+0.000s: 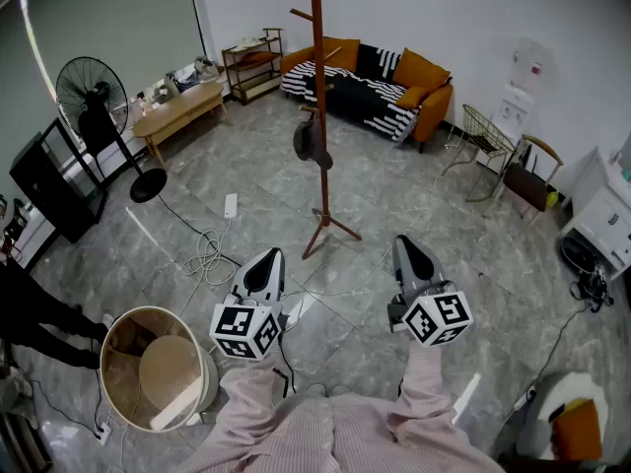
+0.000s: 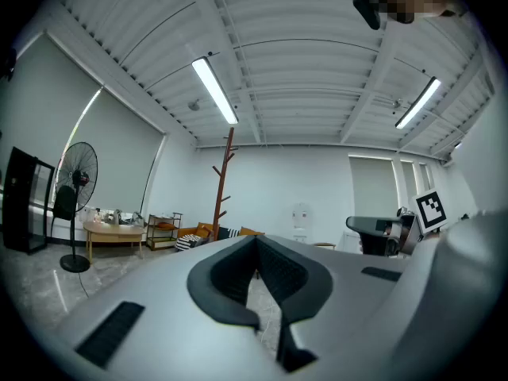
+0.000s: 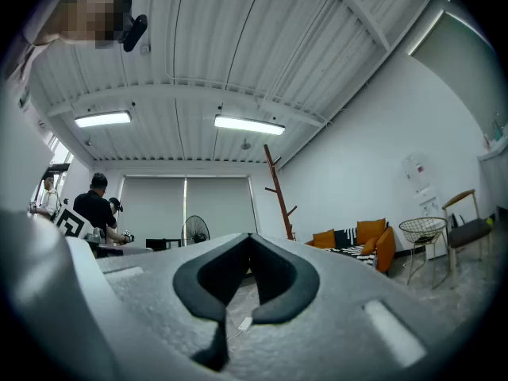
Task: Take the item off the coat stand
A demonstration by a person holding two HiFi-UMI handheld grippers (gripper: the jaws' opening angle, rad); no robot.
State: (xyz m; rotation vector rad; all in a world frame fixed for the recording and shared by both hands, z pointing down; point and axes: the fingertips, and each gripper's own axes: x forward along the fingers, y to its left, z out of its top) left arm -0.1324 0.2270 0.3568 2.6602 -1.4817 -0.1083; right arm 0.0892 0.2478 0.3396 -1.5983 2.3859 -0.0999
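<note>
Left gripper and right gripper sit at 6 o'clock, jaws together, empty. Coat stand at 12 o'clock carries a dark hat.

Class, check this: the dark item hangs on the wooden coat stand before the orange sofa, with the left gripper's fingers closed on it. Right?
No. The dark item hangs on the coat stand before the orange sofa, but the left gripper is shut on nothing, well short of the stand, as the head view shows.
</note>
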